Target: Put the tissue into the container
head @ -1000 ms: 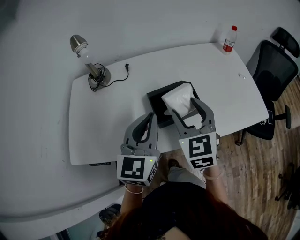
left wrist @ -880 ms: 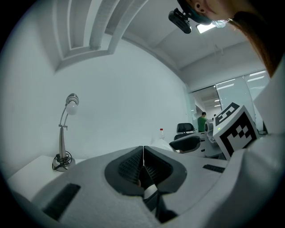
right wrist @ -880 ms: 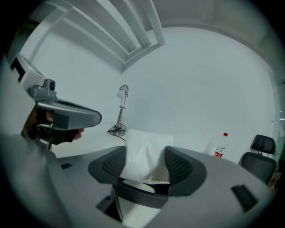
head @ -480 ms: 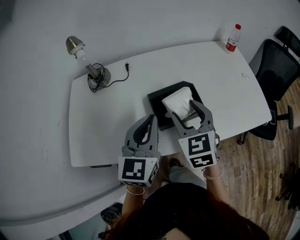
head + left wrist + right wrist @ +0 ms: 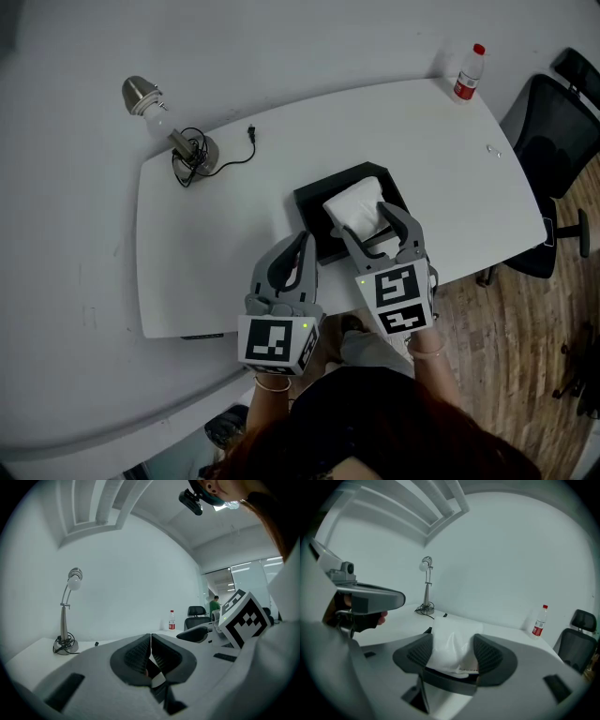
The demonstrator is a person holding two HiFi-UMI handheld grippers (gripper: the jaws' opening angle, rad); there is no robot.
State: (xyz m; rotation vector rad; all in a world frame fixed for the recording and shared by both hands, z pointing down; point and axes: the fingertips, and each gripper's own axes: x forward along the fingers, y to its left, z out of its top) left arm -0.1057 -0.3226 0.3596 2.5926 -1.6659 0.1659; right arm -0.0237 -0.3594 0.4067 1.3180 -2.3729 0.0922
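A white tissue pack (image 5: pixel 356 203) sits between the jaws of my right gripper (image 5: pixel 364 217), which is shut on it over the black container (image 5: pixel 314 195) near the table's front edge. In the right gripper view the tissue pack (image 5: pixel 451 645) fills the gap between both ribbed pads and hides most of the container. My left gripper (image 5: pixel 302 240) hovers just left of the container, shut with nothing in it. In the left gripper view its pads (image 5: pixel 150 638) meet in a thin line.
A desk lamp (image 5: pixel 169 122) with a coiled cable stands at the white table's (image 5: pixel 216 234) far left. A red-capped bottle (image 5: pixel 468 73) stands at the far right corner. A black office chair (image 5: pixel 553 141) is beside the table's right end, on wooden floor.
Almost nothing has moved. The right gripper still holds the tissue pack over the container, and the left gripper stays shut beside it; only the view shifts slightly.
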